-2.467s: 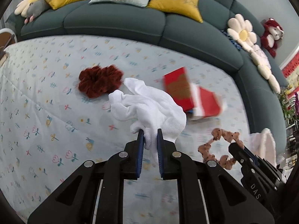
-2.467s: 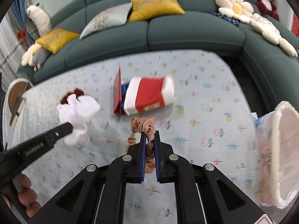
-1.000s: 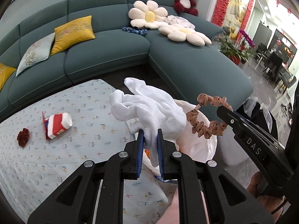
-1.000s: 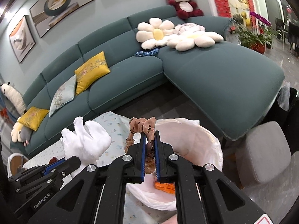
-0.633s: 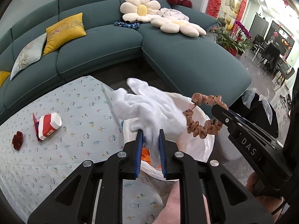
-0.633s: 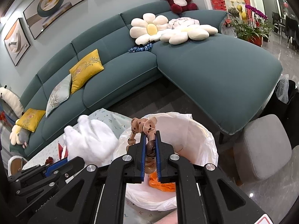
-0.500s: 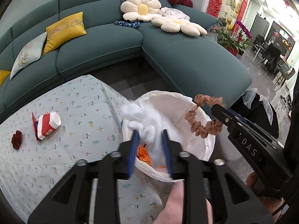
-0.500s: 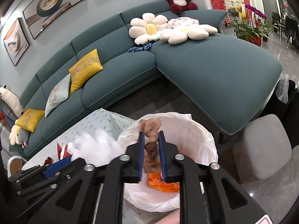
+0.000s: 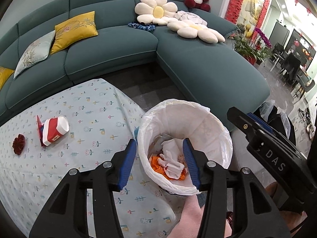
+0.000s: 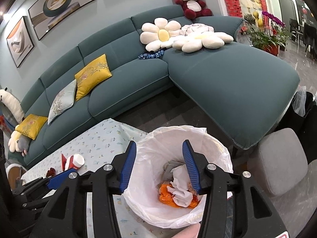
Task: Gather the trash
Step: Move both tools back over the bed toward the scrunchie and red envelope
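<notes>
Left wrist: left hand-held gripper (image 9: 159, 162) just spread, empty, above bin (image 9: 221, 138); white cloth (image 9: 170, 163) inside; carton (image 9: 54, 130) on tabletop (image 9: 89, 109).

Right wrist: right hand-held gripper (image 10: 159, 166) just spread, empty, over bin (image 10: 216, 142).

teal sofa (image 10: 122, 91), 2 flower cushions (image 10: 161, 32), red teddy bear (image 10: 191, 1).

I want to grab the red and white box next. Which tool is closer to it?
Left. The left tool hangs over the table edge beside the bin; the red and white box lies further along the cloth. The right tool is beyond, over the bin.
</notes>
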### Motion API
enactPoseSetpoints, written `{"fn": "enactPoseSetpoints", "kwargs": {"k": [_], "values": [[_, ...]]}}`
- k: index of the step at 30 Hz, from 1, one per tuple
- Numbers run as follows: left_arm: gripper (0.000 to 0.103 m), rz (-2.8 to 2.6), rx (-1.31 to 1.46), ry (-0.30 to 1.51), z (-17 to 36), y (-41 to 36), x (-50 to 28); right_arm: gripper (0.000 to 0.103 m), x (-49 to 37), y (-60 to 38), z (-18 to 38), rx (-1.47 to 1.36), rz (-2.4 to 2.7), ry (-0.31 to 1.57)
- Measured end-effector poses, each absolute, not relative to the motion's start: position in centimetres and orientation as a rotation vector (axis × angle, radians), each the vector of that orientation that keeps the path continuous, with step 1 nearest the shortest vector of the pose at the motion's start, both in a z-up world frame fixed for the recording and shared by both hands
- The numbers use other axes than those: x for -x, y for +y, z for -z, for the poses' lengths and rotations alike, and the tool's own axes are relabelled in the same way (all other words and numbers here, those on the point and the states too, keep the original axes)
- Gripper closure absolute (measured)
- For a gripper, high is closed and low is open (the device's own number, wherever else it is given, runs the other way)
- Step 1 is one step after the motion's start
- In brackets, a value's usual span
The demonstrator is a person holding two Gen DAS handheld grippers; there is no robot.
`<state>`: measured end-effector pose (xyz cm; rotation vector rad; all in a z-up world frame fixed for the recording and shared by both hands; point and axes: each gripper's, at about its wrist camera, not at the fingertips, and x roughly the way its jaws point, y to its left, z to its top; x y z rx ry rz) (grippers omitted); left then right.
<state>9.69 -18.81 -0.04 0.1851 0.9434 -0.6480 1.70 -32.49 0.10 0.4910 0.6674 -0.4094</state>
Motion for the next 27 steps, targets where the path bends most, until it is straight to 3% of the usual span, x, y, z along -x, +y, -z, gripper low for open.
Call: {"fn": "enactPoseSetpoints", "kwargs": {"k": [27], "values": [[0.056, 0.497, 0.001, 0.965, 0.3, -6.8, -15.0, 0.054, -8.2, -21.7, -2.3, -0.317, 0.264, 0.716]]}}
